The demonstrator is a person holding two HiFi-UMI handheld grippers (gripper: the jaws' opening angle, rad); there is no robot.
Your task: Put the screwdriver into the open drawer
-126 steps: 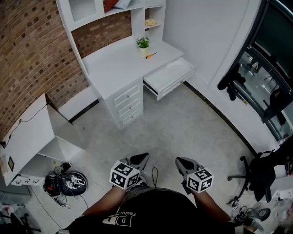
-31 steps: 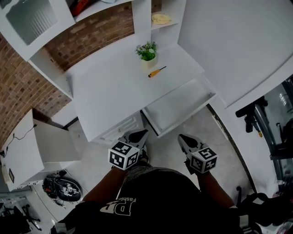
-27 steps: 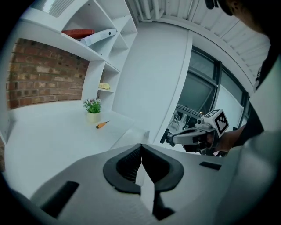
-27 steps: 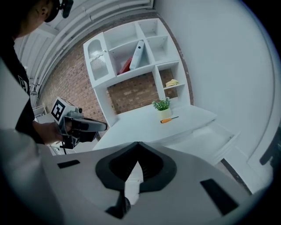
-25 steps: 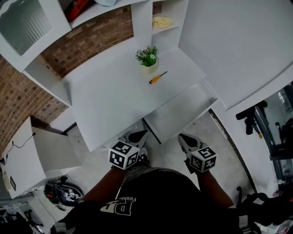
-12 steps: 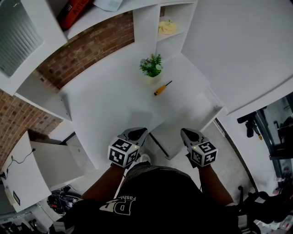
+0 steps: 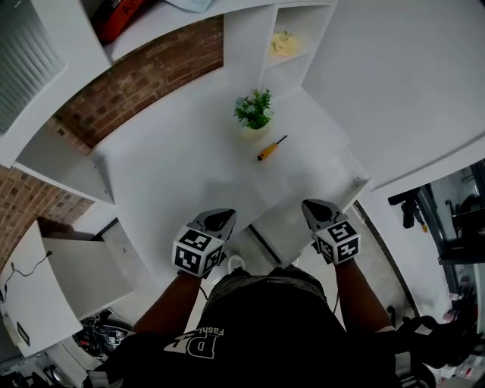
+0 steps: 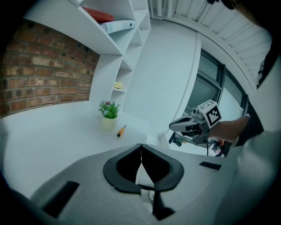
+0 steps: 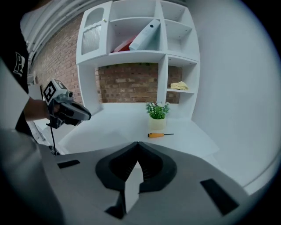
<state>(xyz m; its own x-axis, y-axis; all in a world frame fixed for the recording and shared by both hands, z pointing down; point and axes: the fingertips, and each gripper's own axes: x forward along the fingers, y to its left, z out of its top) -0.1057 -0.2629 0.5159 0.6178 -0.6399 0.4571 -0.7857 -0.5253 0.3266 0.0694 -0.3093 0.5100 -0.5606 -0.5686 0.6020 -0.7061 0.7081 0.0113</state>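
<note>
Orange-handled and thin in the shaft, the screwdriver [image 7: 270,147] lies flat on the white surface [image 7: 174,174], well ahead of both pairs of fingers and untouched by either. It sits just in front of a small potted plant [image 7: 255,121], its handle pointing toward the left fingers' side and its tip toward the right. The left gripper [image 7: 220,219] hangs over the near edge of the surface with its fingers pressed together at the tips and nothing between them. The right gripper [image 7: 314,206] is level with it, fingers likewise closed on nothing. The drawer [image 7: 284,225] stands pulled out below the surface, under and between the two pairs of fingers, nearer the right ones. Far beyond the fingers, past the plant, a brick wall [image 7: 144,79] backs the surface, and a yellow cloth [image 7: 283,44] rests in a shelf [image 7: 303,15] compartment.
</note>
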